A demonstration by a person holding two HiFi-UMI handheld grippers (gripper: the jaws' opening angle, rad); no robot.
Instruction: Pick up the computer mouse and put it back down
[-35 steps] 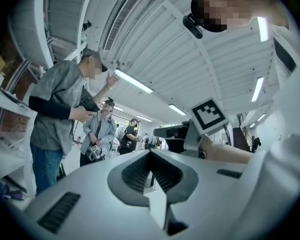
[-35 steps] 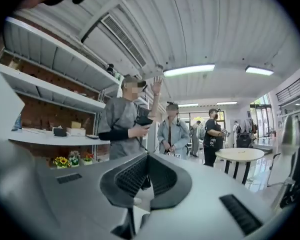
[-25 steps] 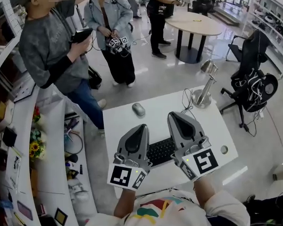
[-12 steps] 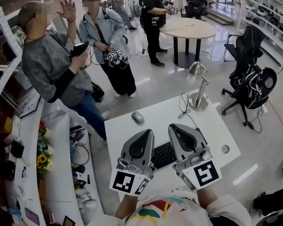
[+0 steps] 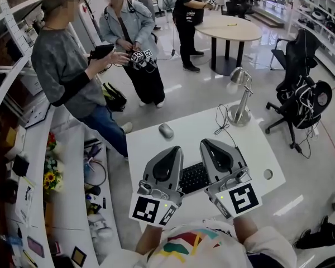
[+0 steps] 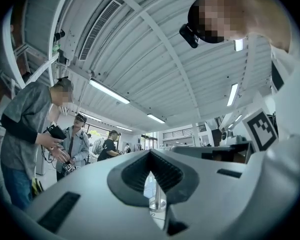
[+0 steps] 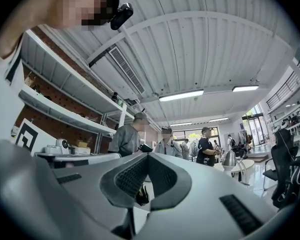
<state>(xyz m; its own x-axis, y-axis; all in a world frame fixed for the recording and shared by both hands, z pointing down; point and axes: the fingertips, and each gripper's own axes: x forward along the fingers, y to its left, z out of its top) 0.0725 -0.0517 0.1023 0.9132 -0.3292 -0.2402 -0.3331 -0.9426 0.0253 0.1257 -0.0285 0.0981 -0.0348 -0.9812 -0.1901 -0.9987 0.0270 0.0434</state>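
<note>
A grey computer mouse (image 5: 166, 130) lies on the white table (image 5: 251, 144) near its far left corner. Both grippers hover side by side over the black keyboard (image 5: 192, 177) at the table's near edge, well short of the mouse. The left gripper (image 5: 173, 149) has its jaws together with nothing between them, and so does the right gripper (image 5: 206, 143). Both point slightly upward, so the left gripper view shows the left gripper (image 6: 150, 154) against the ceiling, and the right gripper view likewise for the right gripper (image 7: 148, 156). The mouse is in neither gripper view.
A silver desk lamp (image 5: 240, 102) with a thin cable stands at the table's far right. A cable hole (image 5: 268, 173) sits near the right edge. Three people stand beyond the table. A black office chair (image 5: 301, 102) is to the right and a white counter with sunflowers (image 5: 50, 177) to the left.
Both grippers have shifted slightly while staying shut over the keyboard. The mouse has not moved. The person in grey has lowered a raised hand.
</note>
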